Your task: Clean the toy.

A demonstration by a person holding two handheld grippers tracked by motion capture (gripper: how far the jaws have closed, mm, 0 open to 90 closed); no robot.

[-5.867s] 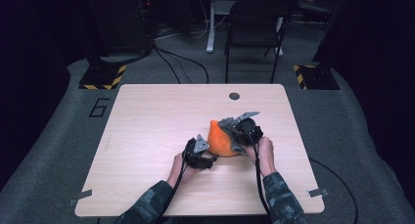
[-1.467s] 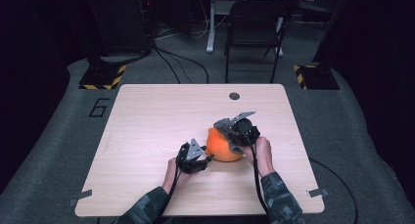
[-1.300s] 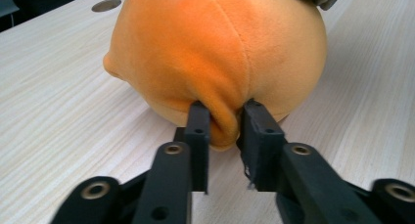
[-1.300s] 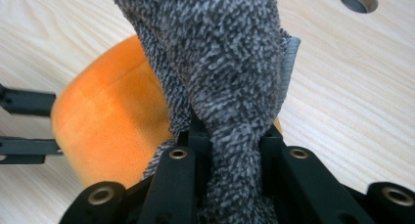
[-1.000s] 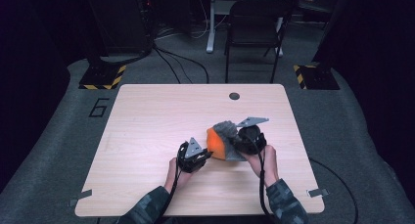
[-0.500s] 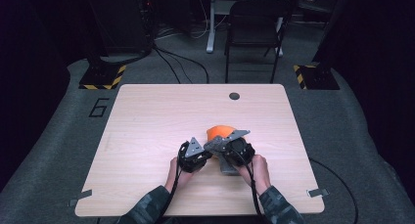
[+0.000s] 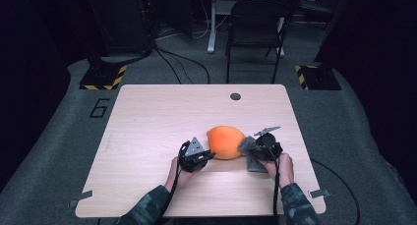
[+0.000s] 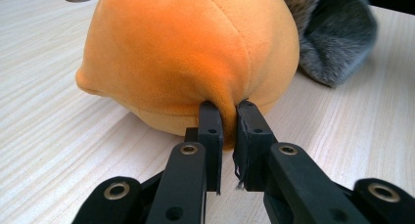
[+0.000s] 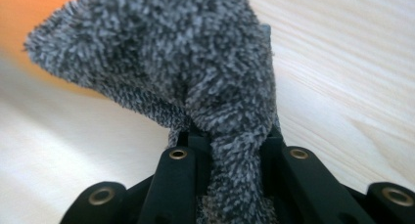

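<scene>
The orange plush (image 7: 225, 142) lies mid-bench (image 7: 147, 117), far from every edge, with bare wood all around. Left gripper (image 8: 227, 131) fingers pinch its skin at 9 o'clock. Right gripper (image 7: 259, 147) has dropped lower, fingers squeezing the grey fuzzy cloth (image 9: 195, 62), probably a sock, at 3 o'clock.

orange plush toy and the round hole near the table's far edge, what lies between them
Nothing: in the high view the stretch from the orange plush toy to the round hole is bare wooden table.
</scene>
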